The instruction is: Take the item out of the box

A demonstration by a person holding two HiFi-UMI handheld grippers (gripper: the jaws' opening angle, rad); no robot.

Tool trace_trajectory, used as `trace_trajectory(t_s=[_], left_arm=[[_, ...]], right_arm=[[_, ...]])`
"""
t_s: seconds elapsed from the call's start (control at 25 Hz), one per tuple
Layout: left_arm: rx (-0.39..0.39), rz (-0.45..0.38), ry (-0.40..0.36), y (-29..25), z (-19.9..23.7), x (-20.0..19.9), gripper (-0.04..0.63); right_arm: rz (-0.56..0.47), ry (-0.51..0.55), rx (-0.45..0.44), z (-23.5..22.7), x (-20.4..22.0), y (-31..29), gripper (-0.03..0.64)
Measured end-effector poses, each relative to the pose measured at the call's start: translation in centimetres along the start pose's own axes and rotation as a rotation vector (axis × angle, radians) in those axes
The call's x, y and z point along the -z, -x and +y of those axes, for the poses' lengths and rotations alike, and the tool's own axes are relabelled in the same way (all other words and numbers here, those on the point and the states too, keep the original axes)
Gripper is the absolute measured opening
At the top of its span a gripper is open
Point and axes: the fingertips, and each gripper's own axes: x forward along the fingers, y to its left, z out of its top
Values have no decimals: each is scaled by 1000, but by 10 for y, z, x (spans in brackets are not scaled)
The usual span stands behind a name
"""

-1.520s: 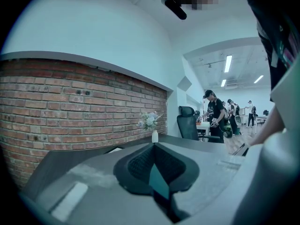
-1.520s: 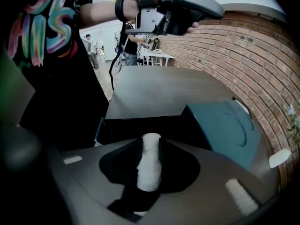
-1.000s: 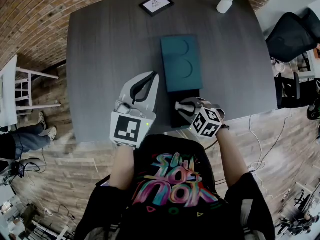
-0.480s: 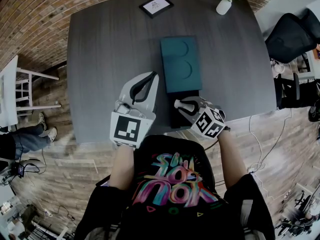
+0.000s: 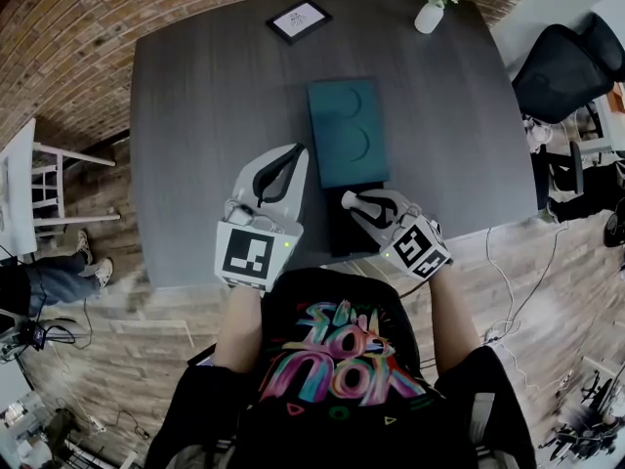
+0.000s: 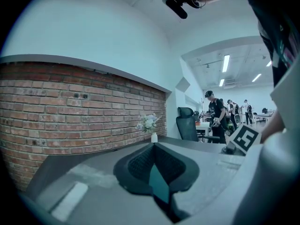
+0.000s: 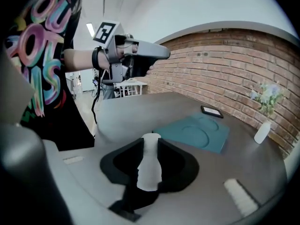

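In the head view a teal lid (image 5: pixel 344 130) with two round hollows lies flat in the middle of the dark table (image 5: pixel 195 115). Just in front of it stands the black box (image 5: pixel 342 234), close to the table's near edge. My right gripper (image 5: pixel 352 201) hangs over that box, shut on a white bottle-shaped item (image 7: pixel 149 168) whose neck sticks out past the fingertips. The right gripper view also shows the teal lid (image 7: pixel 197 131) beyond the jaws. My left gripper (image 5: pixel 296 149) hovers left of the lid, tips together and holding nothing, and in the left gripper view its jaws (image 6: pixel 153 145) meet at the tip.
A framed card (image 5: pixel 299 20) and a white vase of flowers (image 5: pixel 428 16) stand at the table's far edge. A white chair (image 5: pixel 29 189) is on the left and a black office chair (image 5: pixel 557 66) on the right. The person's body is against the near table edge.
The right gripper's marker cube has swung out to the right and lower, while its tips and the white item stay over the black box. The left gripper has held still.
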Motion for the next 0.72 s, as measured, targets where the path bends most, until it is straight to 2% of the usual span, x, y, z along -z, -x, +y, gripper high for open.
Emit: trace_trajectory(t_s=[0.36, 0.52, 0.72], left_arm=[[35, -20, -59, -11, -3, -8, -2], [32, -22, -16, -16, -7, -14, -1], [51, -35, -42, -24, -9, -20, -2]], right_arm=[[-144, -40, 116, -27, -39, 34, 97], [-216, -40, 196, -46, -59, 58, 97], [-317, -75, 310, -75, -84, 91, 95]])
